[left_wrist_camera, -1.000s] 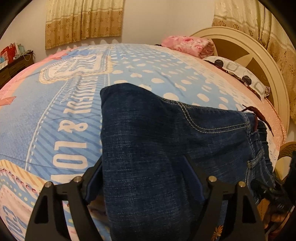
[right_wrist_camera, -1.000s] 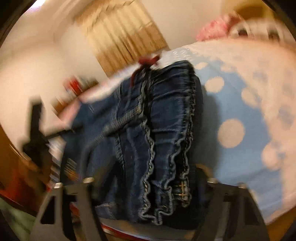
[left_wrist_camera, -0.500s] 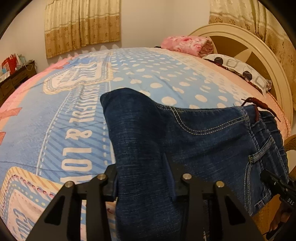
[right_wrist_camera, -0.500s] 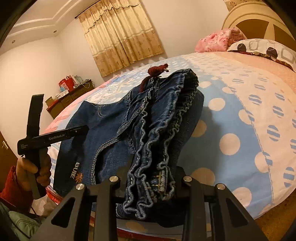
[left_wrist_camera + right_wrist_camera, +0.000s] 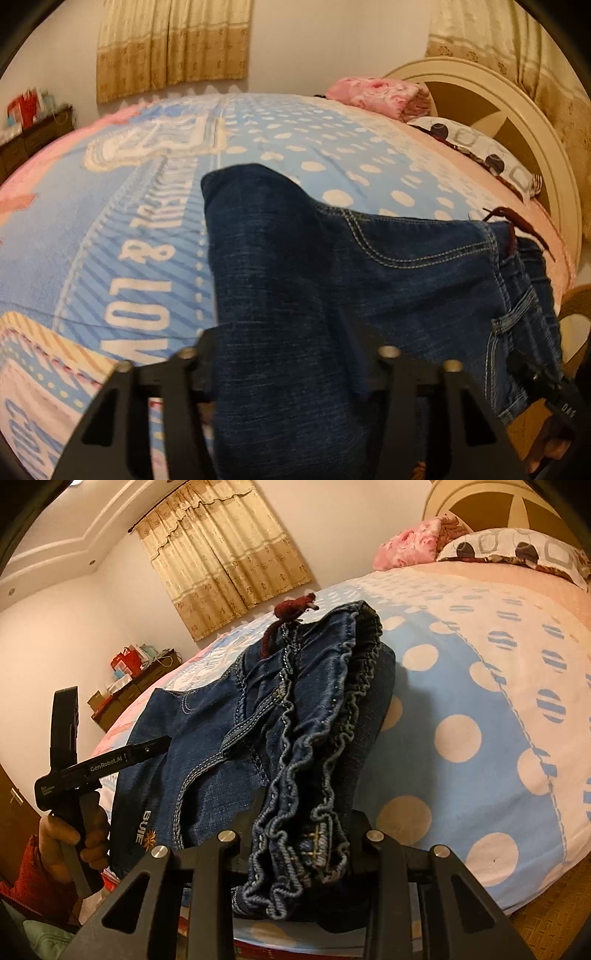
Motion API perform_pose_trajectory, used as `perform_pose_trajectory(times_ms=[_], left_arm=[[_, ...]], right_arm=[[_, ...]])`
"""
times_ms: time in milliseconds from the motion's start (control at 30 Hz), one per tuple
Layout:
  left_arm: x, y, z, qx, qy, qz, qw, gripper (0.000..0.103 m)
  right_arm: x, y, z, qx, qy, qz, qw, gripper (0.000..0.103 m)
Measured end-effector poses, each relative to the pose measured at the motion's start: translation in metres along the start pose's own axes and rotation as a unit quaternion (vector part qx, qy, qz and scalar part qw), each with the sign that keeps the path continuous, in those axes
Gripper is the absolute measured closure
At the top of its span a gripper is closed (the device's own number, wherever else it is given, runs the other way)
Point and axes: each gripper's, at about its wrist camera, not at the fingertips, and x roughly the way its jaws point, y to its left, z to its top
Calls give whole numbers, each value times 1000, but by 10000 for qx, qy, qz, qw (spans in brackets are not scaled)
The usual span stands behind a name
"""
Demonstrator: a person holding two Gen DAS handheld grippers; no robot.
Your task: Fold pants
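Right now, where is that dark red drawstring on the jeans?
In the right wrist view, the dark red drawstring lies atop the jeans' waistband, at its far end, in front of the curtained window.

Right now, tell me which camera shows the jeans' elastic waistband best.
The right wrist view: the gathered waistband runs up the frame's middle from the right tool, ruffles sharp. The left wrist view shows mostly the jeans as plain denim, with the waistband only a foreshortened strip at the right edge.

Home bedroom: wide bed with blue polka-dot printed cover point(image 5: 280, 147), cream rounded wooden headboard point(image 5: 517, 110), patterned pillows point(image 5: 517, 554), gold fabric curtains point(image 5: 221, 554), dark low dresser point(image 5: 122, 698).
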Motion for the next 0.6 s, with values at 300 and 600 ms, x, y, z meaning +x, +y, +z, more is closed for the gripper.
perform_pose_trajectory(times_ms=[300,600], left_arm=[[-22,9,9,-273,-158,-562,9979,86],[-44,28,27,-574,-329,-850,9942,86]], right_arm=[[-32,23,23,-179,-196,281,9993,73],[-41,59,59,-504,-389,705,9955,73]])
